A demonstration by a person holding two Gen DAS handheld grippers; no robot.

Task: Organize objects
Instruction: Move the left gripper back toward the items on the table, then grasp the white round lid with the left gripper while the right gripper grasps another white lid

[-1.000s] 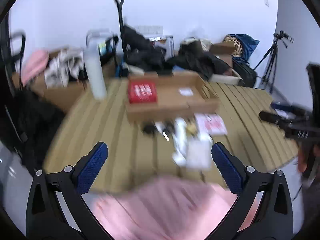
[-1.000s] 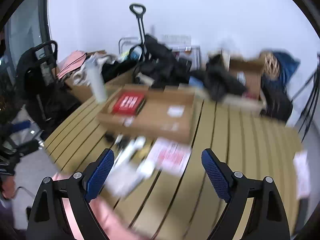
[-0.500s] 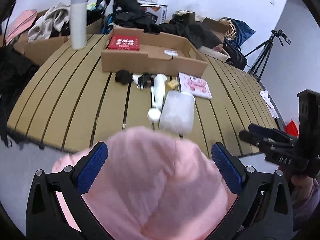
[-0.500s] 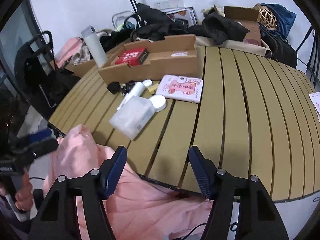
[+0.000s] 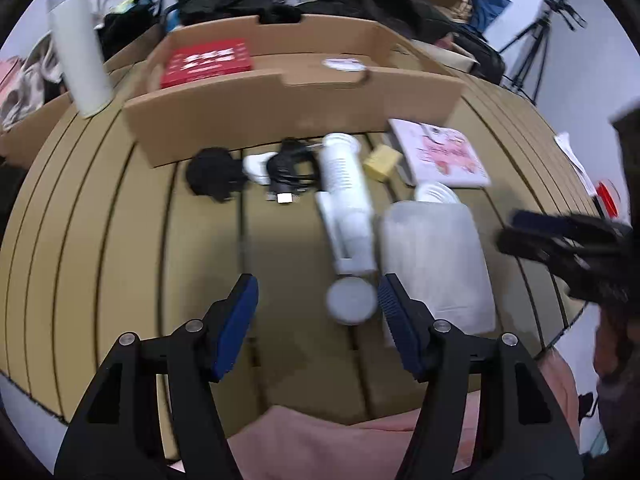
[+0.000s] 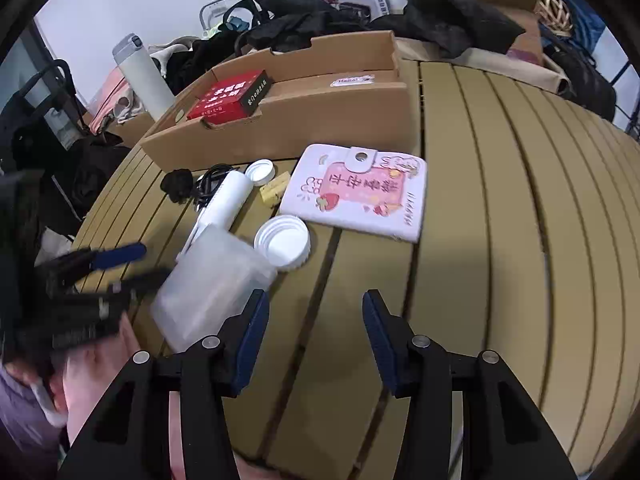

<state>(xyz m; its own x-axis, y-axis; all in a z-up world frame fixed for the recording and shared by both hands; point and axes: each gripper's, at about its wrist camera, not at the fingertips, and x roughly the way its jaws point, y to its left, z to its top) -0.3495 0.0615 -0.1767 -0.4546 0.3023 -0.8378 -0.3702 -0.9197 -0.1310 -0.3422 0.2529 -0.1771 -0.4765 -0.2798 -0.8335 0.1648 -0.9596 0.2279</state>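
On the slatted table lie a clear plastic jar (image 5: 434, 262) (image 6: 212, 284) on its side, a white tube (image 5: 346, 196) (image 6: 228, 200), a white lid (image 6: 282, 242), a small white cap (image 5: 351, 302) (image 6: 260, 171), a yellow block (image 5: 382, 159) (image 6: 274, 191), black cable (image 5: 290, 170), a black lump (image 5: 212, 172) and a pink-white notebook (image 5: 440, 154) (image 6: 356, 190). A cardboard box (image 5: 280, 92) (image 6: 280, 98) holds a red box (image 5: 206, 62) (image 6: 232, 96). My left gripper (image 5: 318, 300) is open above the table, beside the small cap. My right gripper (image 6: 312, 320) is open, right of the jar.
A white flask (image 5: 78, 44) (image 6: 142, 76) stands left of the cardboard box. Bags and dark clothes pile behind the table. A tripod (image 5: 536, 48) stands at the far right. Pink cloth (image 5: 340, 448) lies at the near table edge.
Both grippers have moved forward and down over the table, closer to the objects. Both jaws have narrowed but stay open. The pink cloth has dropped low in view.
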